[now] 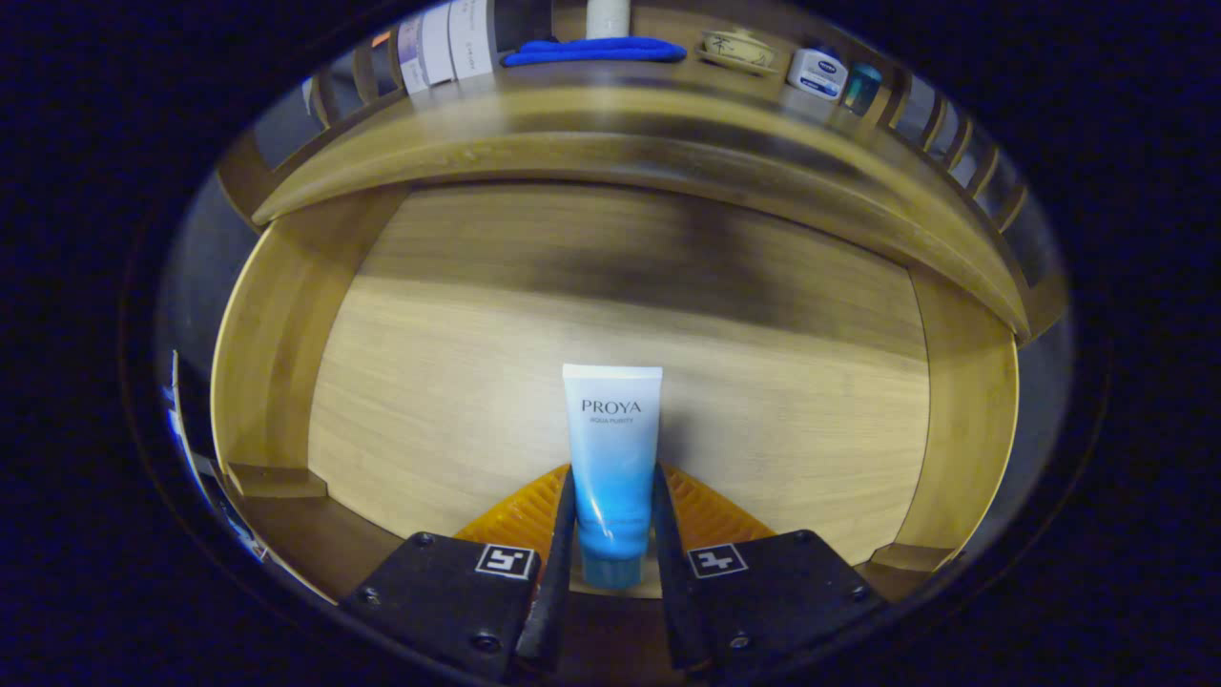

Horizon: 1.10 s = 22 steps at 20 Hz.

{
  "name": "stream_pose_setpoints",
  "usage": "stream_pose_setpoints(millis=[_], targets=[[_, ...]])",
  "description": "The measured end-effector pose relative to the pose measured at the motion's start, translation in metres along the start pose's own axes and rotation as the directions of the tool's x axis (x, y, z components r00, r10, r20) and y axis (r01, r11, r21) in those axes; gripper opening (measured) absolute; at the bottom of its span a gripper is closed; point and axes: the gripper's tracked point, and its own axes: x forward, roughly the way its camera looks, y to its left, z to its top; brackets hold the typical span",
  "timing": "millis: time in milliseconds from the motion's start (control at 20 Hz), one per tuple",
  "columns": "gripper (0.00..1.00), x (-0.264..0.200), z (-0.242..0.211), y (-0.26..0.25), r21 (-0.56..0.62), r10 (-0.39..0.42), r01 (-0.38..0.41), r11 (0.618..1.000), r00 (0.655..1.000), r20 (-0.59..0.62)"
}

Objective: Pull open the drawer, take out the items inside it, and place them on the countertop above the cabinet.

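gripper (612,534) fingers clamp the blue-and-white plastic tube (611,448) between them, over the open wooden drawer (448,382). drawer-opening looks done; carrying the tube up to the wooden tabletop (610,100) beyond remains.

The gripper (612,520) is closed on a blue-and-white tube (611,458), one finger pressing each side of its lower half, cap end nearest the camera. The tube lies over the pale wooden floor of the open drawer (448,382). Beyond it, on the bench (610,114), sit a folded blue cloth (596,50), a small white jar (817,72) and a shallow bowl (736,50).
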Motion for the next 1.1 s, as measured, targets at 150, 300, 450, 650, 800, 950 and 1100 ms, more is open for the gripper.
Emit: stream_pose_setpoints(millis=[150, 300, 450, 650, 800, 950, 1100], targets=[[0.45, -0.023, 0.003, -0.001, -0.002, 0.025, -0.025, 1.0, 0.999, 0.035], [0.44, -0.053, 0.013, -0.005, 0.002, 0.052, -0.053, 0.999, 0.995, 0.081], [0.44, -0.086, 0.027, -0.008, -0.006, 0.08, -0.08, 0.997, 0.989, 0.126], [0.44, -0.119, 0.051, -0.01, -0.015, 0.094, -0.092, 0.996, 0.979, 0.183], [0.44, -0.126, 0.079, -0.018, 0.017, 0.071, -0.077, 0.997, 0.974, 0.216], [0.44, -0.116, 0.109, -0.027, 0.068, 0.046, -0.062, 0.996, 0.974, 0.221], [0.44, -0.105, 0.138, -0.035, 0.121, 0.033, -0.063, 0.991, 0.971, 0.236]])
